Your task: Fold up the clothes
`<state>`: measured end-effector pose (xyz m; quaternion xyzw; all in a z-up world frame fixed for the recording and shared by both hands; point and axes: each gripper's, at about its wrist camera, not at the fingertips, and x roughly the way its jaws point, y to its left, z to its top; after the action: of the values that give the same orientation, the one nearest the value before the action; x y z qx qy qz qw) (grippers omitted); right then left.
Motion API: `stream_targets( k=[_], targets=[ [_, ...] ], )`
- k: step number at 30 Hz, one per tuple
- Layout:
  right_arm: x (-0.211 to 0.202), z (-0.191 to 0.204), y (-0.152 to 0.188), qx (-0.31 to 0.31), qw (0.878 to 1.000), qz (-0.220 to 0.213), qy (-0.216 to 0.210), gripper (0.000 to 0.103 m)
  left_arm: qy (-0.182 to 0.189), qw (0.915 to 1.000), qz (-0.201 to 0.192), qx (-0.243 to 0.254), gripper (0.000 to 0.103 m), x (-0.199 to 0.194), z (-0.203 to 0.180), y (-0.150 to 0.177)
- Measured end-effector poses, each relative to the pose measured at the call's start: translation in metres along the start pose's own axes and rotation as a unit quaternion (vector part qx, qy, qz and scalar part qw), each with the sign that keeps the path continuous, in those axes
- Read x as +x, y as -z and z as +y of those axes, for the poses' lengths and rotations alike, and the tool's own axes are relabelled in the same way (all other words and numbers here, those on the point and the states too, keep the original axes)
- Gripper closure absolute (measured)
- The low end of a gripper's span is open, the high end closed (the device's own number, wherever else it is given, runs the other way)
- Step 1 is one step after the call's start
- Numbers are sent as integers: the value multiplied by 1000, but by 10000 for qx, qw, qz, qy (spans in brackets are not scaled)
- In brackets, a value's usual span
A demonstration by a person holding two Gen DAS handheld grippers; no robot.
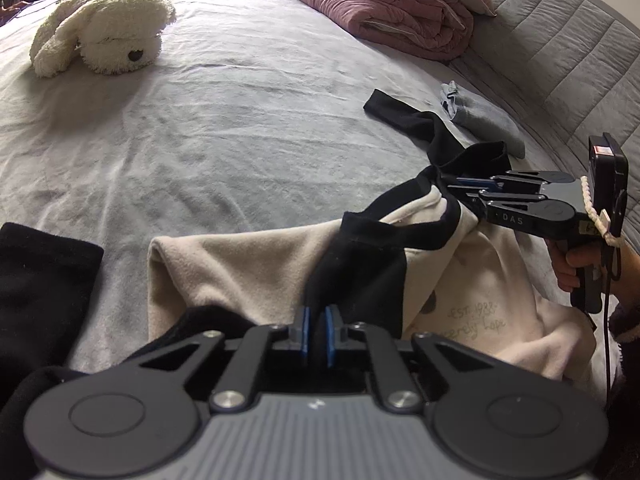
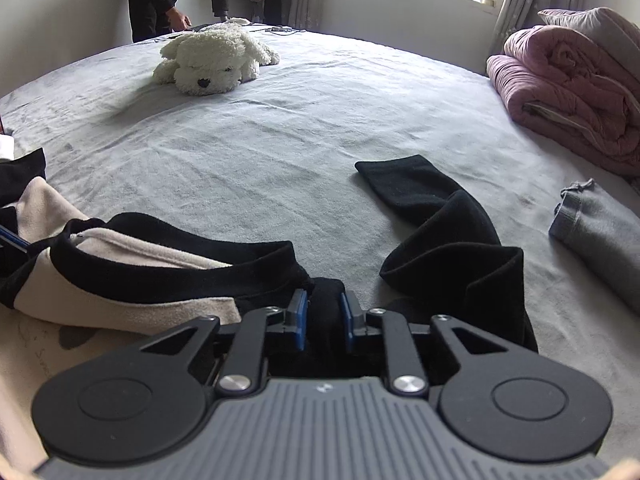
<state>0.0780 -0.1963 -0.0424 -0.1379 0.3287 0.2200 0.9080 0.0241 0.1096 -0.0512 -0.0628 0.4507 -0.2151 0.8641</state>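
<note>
Grip stage of the fold: both grippers are closed on the sweatshirt [image 1: 248,268], one at each shoulder.

Sweatshirt position: it lies crumpled at the near edge of the bed [image 1: 224,120], cream body with black collar and black sleeves. One sleeve [image 2: 436,216] trails away across the sheet toward the grey garment [image 2: 600,236]. Printed lettering faces up near the right hand [image 1: 576,268].

Left gripper [image 1: 318,326]: fingers narrow, blue pads nearly together, with black fabric at the shoulder seam pinched between them.

Right gripper [image 2: 323,316]: fingers part-closed on a thicker wad of black fabric beside the collar [image 2: 256,258]. In the left wrist view it approaches the collar from the side and the cloth rises to its tips.

Step in hand, by judgement: securing two hold points so the garment can be lifted and spread flat. No fold has yet been made.

Next move calls for:
- raising both grippers together, keeping the shoulders level;
- drawing them apart until the collar edge is taut;
- laying the body flat on the open sheet ahead, clear of the plush dog [image 1: 104,32] and the pink quilt [image 1: 392,8].

Caution: the right grip may have caught the sleeve layer along with the shoulder, so the sleeve could drag folded under the body.
</note>
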Motion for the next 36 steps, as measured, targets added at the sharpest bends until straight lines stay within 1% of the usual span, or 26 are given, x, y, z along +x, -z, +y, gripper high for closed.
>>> stream_targets(
  k=[4,7,8,9,12,14,16,20,22,27,32,36],
  targets=[
    [-9,1,-4,103,9993,-275,224,84,-170,9995,-256,-33,97,-9,-2,-8],
    [-15,2,-8,152,9977,-519,407,85,-467,9974,-553,-11,97,-15,-3,-18],
    [-18,3,-9,158,9968,-630,469,88,-577,9962,-657,-13,97,-17,-4,-21],
    [-20,5,-11,149,9956,-750,547,97,-685,9947,-762,-34,97,-18,-3,-24],
    [-21,5,-17,192,9926,-967,706,98,-1004,9888,-1108,-33,97,-20,-3,-35],
    [-19,4,-20,277,9928,-961,660,98,-1274,9830,-1320,99,97,-20,-5,-41],
    [-17,2,-23,353,9933,-924,598,98,-1437,9800,-1372,87,97,-19,-4,-44],
    [-19,2,-28,362,9923,-986,663,98,-1791,9757,-1262,41,97,-16,-1,-49],
    [-13,4,-36,304,9915,-1043,722,98,-1925,9722,-1329,51,97,-13,-2,-54],
    [6,12,-62,-12,9864,-1259,1061,98,-2487,9539,-1621,432,97,-4,-5,-76],
    [31,8,-80,46,9812,-1346,1385,98,-2798,9417,-1699,769,97,18,4,-112],
    [58,3,-92,136,9779,-1333,1606,98,-3046,9327,-1673,961,97,43,14,-138]
  ],
)
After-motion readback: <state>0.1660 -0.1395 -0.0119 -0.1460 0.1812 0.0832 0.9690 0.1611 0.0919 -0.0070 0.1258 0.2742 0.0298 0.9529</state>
